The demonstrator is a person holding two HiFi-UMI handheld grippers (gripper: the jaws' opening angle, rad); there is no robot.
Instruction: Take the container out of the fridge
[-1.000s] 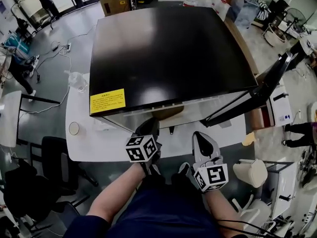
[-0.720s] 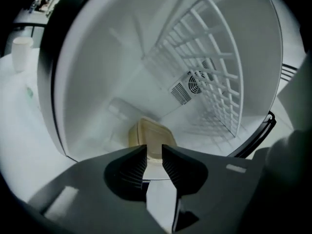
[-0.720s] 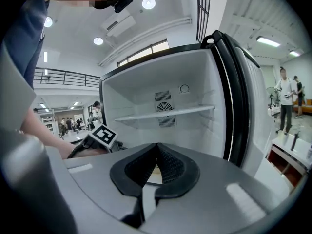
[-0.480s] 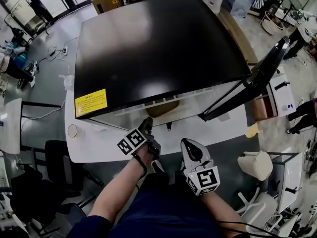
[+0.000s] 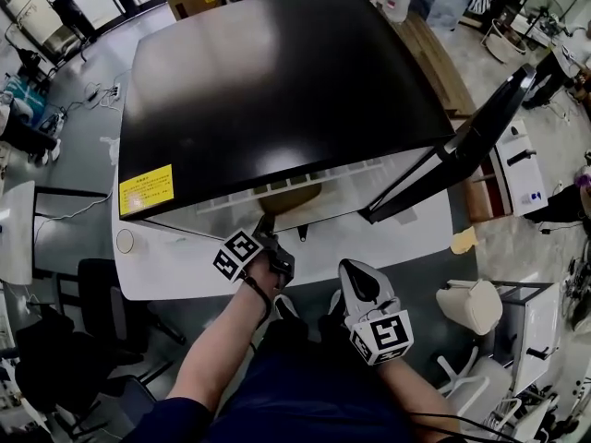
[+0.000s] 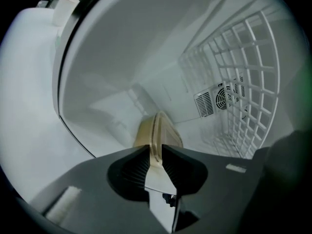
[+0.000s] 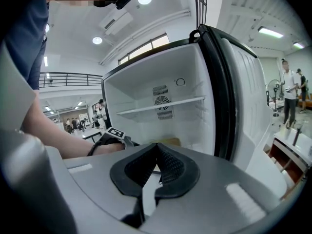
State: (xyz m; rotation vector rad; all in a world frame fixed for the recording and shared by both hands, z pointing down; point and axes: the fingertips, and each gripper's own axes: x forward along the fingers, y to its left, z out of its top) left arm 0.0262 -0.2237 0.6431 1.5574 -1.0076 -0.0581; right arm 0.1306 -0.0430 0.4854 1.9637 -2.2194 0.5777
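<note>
At mouth of black-topped white fridge [image 5: 277, 81], left gripper [image 6: 155, 149], jaws just opened, straddles rim of tan plastic container [image 6: 165, 130], unclamped; right gripper [image 7: 157, 150] clenched, empty. Risk: thin-rim bite slips, container tips.

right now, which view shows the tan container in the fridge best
The left gripper view: the container sits close and centred inside the fridge, its rim plain. The head view shows only a tan sliver under the fridge's top edge; the right gripper view only a small tan strip low in the fridge.
</note>
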